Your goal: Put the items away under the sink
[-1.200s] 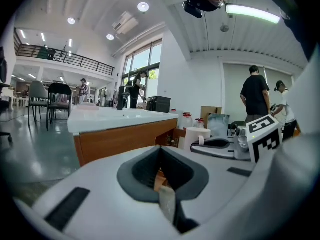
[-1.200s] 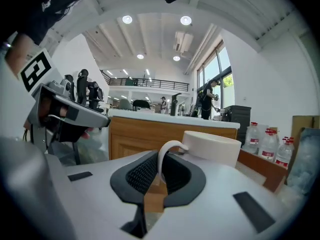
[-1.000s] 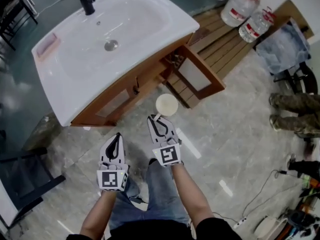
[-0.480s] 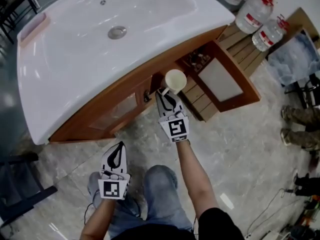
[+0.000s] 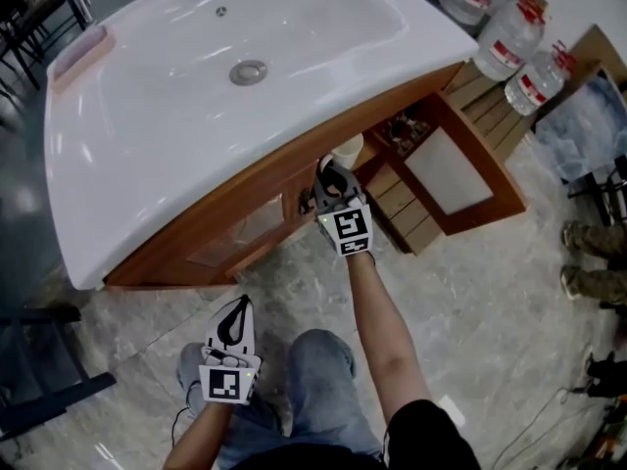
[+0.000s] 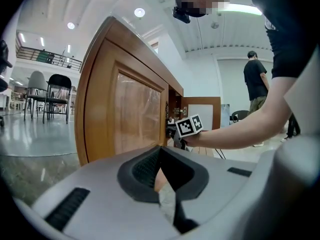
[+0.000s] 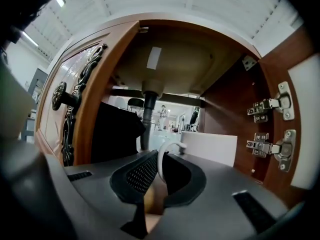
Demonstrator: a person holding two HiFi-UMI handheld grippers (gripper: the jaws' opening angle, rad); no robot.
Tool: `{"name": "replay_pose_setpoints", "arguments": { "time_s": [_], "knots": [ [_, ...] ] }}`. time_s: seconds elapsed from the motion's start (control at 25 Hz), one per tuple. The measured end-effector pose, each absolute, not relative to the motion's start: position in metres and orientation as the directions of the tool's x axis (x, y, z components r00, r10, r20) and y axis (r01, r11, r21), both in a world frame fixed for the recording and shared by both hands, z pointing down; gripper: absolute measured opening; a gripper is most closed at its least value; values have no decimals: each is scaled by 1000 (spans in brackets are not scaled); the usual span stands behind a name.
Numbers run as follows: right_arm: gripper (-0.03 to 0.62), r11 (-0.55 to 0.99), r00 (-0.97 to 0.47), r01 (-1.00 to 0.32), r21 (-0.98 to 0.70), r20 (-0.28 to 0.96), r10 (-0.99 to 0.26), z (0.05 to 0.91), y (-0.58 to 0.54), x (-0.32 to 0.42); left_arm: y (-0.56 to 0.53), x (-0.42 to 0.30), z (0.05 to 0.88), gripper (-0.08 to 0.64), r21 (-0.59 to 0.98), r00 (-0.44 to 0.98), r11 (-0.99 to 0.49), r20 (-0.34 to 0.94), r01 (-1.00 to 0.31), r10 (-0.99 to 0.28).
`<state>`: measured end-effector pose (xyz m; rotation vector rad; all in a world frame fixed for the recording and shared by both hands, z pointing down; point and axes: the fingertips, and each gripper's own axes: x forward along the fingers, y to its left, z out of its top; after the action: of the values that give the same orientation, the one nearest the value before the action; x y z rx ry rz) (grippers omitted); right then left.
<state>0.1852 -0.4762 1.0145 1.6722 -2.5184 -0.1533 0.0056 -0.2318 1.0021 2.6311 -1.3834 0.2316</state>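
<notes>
A white mug [image 5: 349, 147] sits at the mouth of the open cabinet [image 5: 397, 125] under the white sink [image 5: 294, 27]. My right gripper [image 5: 333, 171] is shut on its handle [image 7: 161, 159]. The mug's body [image 7: 207, 146] shows just inside the cabinet, in front of the drain pipe [image 7: 148, 115]. My left gripper [image 5: 238, 309] hangs low beside the person's knee, away from the cabinet, its jaws together with nothing between them. In the left gripper view, the left gripper [image 6: 160, 159] looks along the closed left door [image 6: 125, 119] toward the right gripper's marker cube [image 6: 190, 126].
The right cabinet door [image 5: 460, 169] stands swung open, its hinges [image 7: 272, 134] close on the right of the mug. The closed left door has an ornate handle [image 7: 61, 97]. Small items [image 5: 404, 125] sit inside the cabinet. Water bottles [image 5: 509, 37] stand on a wooden pallet at far right.
The right gripper carried the mug forward from over the floor up to the cabinet opening. The left gripper stayed low by the knee.
</notes>
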Motion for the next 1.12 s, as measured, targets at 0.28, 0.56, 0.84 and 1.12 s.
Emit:
{"name": "replay_pose_setpoints", "arguments": {
  "time_s": [0.28,0.56,0.84,1.12],
  "knots": [
    [91,315,-309,-947,61,92,-947,1018,-443,200,-223,8,971,8,76,593,-594,232,-801,-771],
    [57,236,-239,-971,-41,176,-955,963,-354,212,-205,14,880,8,89,619,-621,274,-778,-736],
    [25,275,-257,-960,48,228,-939,802,-258,190,-175,23,726,8,127,645,-638,278,-759,-712],
    [15,423,-390,-899,114,232,-891,611,-166,127,-139,18,554,8,116,647,-640,243,-759,-723]
  ]
}}
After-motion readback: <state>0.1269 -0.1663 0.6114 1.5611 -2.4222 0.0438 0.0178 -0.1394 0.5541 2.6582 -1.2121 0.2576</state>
